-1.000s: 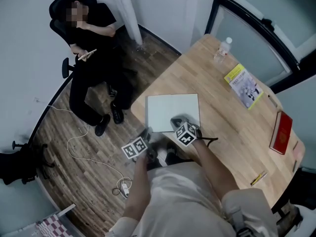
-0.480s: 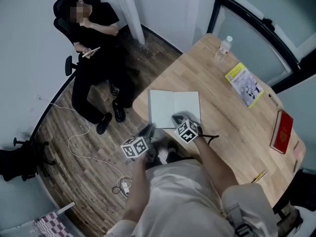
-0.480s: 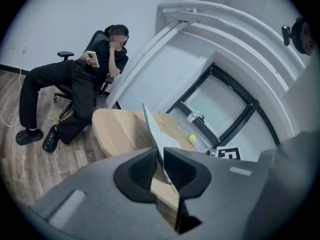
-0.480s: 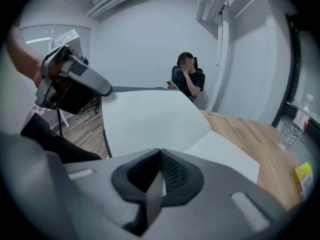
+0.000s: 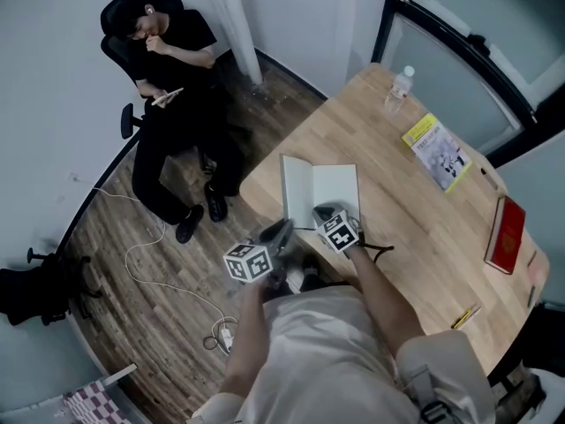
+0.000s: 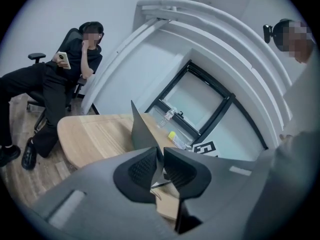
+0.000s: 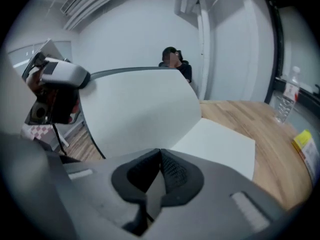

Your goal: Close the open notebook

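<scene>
The white notebook [image 5: 334,188] lies near the front-left corner of the wooden table [image 5: 415,228]. Its left half [image 5: 296,193] stands almost upright, and its right half lies flat. My left gripper [image 5: 282,230] is shut on the lower edge of that raised half, which in the left gripper view is a thin grey sheet [image 6: 142,131] rising from between the pads [image 6: 142,168]. My right gripper [image 5: 320,212] is shut on the near edge of the flat right half. From the right gripper [image 7: 160,171] the raised sheet [image 7: 140,111] leans over the flat page [image 7: 217,144].
A water bottle [image 5: 399,87] stands at the table's far end, with a yellow booklet [image 5: 435,153], a red book [image 5: 504,237] and a yellow pen [image 5: 462,318] along the right side. A person sits in an office chair [image 5: 168,78] on the left. A cable [image 5: 159,268] lies on the floor.
The notebook's left half has gone from lying flat to standing upright. My left gripper rose and moved right with it. The right gripper stayed put.
</scene>
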